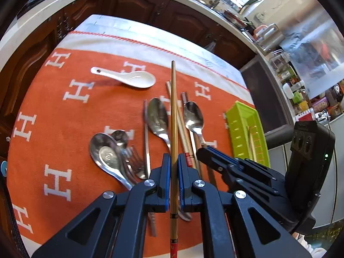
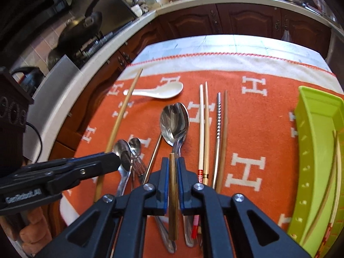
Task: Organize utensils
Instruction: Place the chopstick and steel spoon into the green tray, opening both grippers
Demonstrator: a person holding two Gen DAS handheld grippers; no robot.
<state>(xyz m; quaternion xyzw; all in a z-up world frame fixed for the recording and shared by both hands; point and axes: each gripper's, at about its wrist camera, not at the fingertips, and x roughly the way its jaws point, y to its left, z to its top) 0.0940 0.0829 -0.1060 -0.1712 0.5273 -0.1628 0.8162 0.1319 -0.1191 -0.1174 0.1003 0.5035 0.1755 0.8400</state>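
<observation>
With each hand's fingers clenched on its own gold chopstick, the left gripper [image 1: 172,167] gripping the long one [image 1: 173,116] low and the right gripper [image 2: 173,169] another's [image 2: 173,195] end, either could pivot and drop short of the green tray [image 2: 309,150] right of the fingers.

Loose utensils [image 2: 174,124] on orange cloth, 2 chopsticks in green tray [image 2: 318,150]

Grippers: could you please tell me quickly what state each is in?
Left gripper: shut on a golden chopstick.
Right gripper: shut on a golden stick.
</observation>
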